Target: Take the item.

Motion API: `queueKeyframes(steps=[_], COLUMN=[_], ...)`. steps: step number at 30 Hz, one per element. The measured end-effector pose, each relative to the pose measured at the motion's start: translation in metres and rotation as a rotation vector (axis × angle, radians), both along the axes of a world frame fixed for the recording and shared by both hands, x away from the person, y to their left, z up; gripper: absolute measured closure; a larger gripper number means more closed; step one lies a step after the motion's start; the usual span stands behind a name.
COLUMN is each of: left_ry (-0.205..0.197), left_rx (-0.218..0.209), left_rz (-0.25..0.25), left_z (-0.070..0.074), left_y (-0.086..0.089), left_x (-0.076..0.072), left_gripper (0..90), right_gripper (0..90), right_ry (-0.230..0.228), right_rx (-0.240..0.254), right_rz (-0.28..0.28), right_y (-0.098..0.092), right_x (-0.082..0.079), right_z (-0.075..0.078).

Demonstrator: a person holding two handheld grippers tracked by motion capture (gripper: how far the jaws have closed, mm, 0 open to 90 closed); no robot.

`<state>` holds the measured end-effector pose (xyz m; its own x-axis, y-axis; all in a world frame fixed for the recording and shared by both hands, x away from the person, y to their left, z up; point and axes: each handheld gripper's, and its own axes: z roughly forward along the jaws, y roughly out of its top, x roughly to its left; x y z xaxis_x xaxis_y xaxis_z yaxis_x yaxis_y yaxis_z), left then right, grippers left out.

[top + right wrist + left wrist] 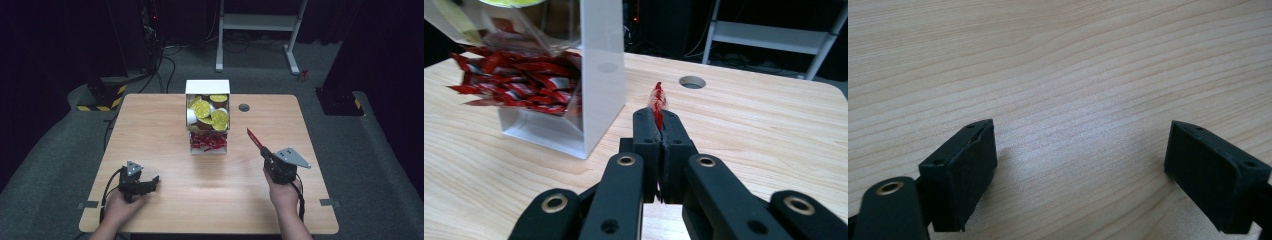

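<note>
A white two-level holder (pixel 207 87) stands at the table's middle back, with yellow-lidded cups (pixel 209 112) above and red sachets (pixel 207 142) in its lower tray. In the right gripper view the holder's white wall (pixel 601 70) and the red sachets (pixel 519 82) lie to the left. My right gripper (pixel 263 151) is shut on one red sachet (pixel 253 137), which sticks up from the jaws (pixel 657 100), right of the holder. My left gripper (pixel 152 182) rests low at the front left, open, with bare wood between its fingers (pixel 965 175).
A round cable hole (pixel 244 107) sits in the wooden table (pixel 165 125) right of the holder. Beyond the far edge stand a white desk frame (pixel 260 22) and cables on the dark floor. A hand holds each gripper near the front edge.
</note>
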<state>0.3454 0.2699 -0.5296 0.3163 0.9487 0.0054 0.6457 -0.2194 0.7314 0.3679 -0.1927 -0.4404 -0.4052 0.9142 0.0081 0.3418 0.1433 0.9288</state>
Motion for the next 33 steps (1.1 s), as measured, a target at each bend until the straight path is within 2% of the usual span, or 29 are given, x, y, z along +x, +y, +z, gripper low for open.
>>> queueKeyframes(steps=[18,33], left_ry=[0.000,0.000], left_rx=[0.001,0.000], left_rz=[0.000,0.002], left_z=[0.000,0.000], left_y=[0.000,0.000], left_x=[0.000,0.000], left_gripper=[13.9,14.0], right_gripper=[88.6,88.6], right_ry=[0.039,0.078], right_rx=[-0.042,-0.059], right_rz=[-0.081,-0.146], right_y=[-0.015,-0.024], right_x=[0.030,0.053], right_z=[-0.001,-0.014])
